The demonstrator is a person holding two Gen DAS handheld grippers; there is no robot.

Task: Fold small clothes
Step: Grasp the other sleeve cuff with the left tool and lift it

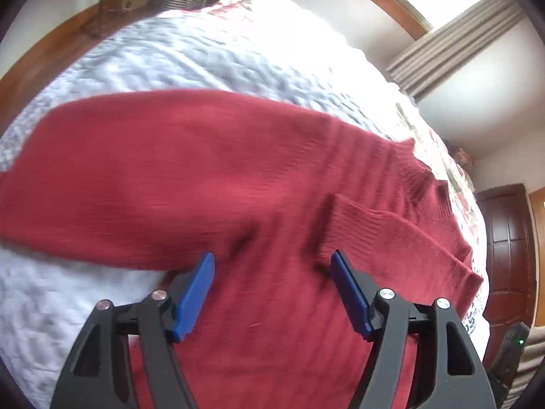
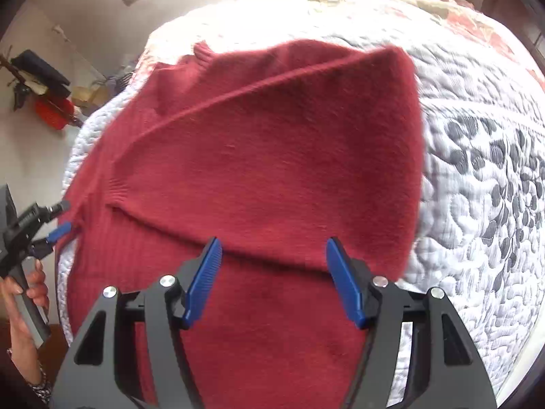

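Note:
A dark red knitted sweater [image 1: 211, 170] lies flat on the white quilted bedspread [image 1: 177, 58], with a ribbed sleeve cuff [image 1: 385, 225] folded over its body. My left gripper [image 1: 272, 260] hovers just over the sweater, open, with nothing between its blue pads [image 1: 196, 289]. In the right wrist view the sweater [image 2: 272, 156] shows one side folded inward, a sleeve seam running diagonally across it. My right gripper [image 2: 273, 243] stands open above the fold's near edge and holds nothing. At that view's left edge the left gripper [image 2: 64, 217], held by a hand [image 2: 24, 293], sits at the sweater's left border.
The bedspread [image 2: 483, 177] has a grey leaf pattern to the right and red flowers at the far end. A wooden floor [image 1: 51, 54] and clutter lie beyond the bed. A dark wooden door [image 1: 507, 248] stands at the right, curtains [image 1: 456, 41] by a window.

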